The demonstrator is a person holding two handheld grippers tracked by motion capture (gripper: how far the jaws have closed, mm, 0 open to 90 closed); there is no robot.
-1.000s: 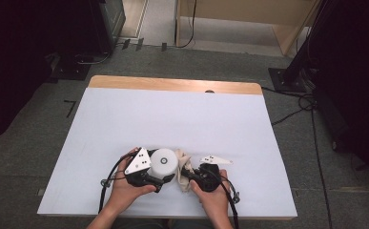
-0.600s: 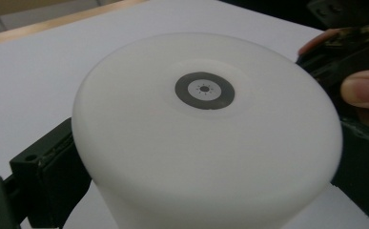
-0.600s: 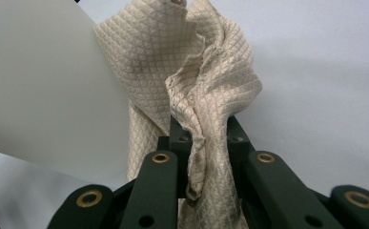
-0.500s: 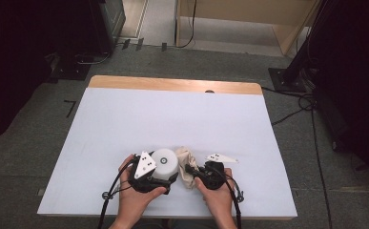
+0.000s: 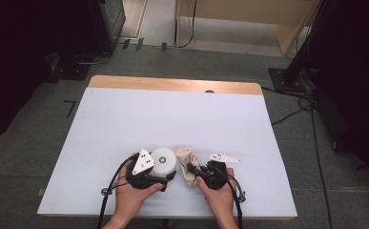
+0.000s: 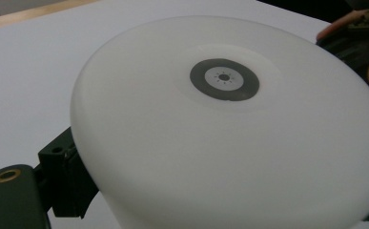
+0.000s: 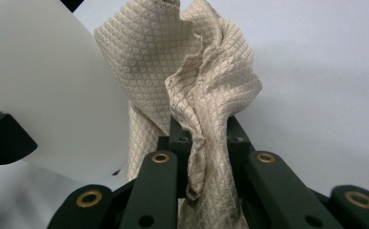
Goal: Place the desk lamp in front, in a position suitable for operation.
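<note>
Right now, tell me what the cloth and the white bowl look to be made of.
Cloth: woven fabric, beige, matte, with a fine diamond quilt pattern and frayed, crumpled edges; likely cotton or a similar wiping cloth. Bowl: smooth white with a soft sheen and no grain, with a grey ring mark at the middle of its base; probably plastic, though glazed ceramic cannot be ruled out.

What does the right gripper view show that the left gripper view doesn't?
Right gripper view alone: a beige quilted cloth bunched and pinched between that gripper's shut jaws. Left gripper view alone: the flat face of the white round dish with its grey ring mark, and a black jaw at the dish's lower left edge. Both share: the white dish and the white table.
</note>
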